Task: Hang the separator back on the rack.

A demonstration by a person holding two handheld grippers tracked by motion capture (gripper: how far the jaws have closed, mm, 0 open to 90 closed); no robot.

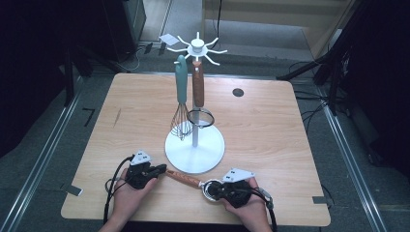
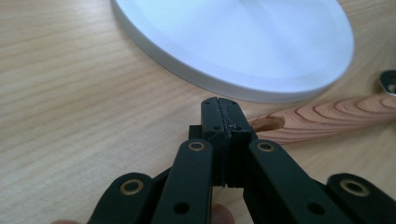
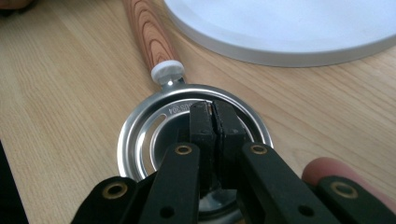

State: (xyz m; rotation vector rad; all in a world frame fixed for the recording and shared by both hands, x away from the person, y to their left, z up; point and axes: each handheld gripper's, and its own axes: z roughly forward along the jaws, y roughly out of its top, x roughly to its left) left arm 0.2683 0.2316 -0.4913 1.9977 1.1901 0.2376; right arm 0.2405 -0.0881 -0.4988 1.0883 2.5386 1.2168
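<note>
**Wood-handled utensil flat on desk, tongs at both ends**

Utensil (egg-separator type: wooden handle, round slotted steel head) lies on the desk, just in front of the white stand base. Left tongs are fully closed at the handle's holed end; whether they pinch it, can't tell. Right tongs are closed too, tips pressed together over the steel head, nothing visibly clamped. On the stand hang a teal-handled whisk and a second wood-handled ring tool.
</note>
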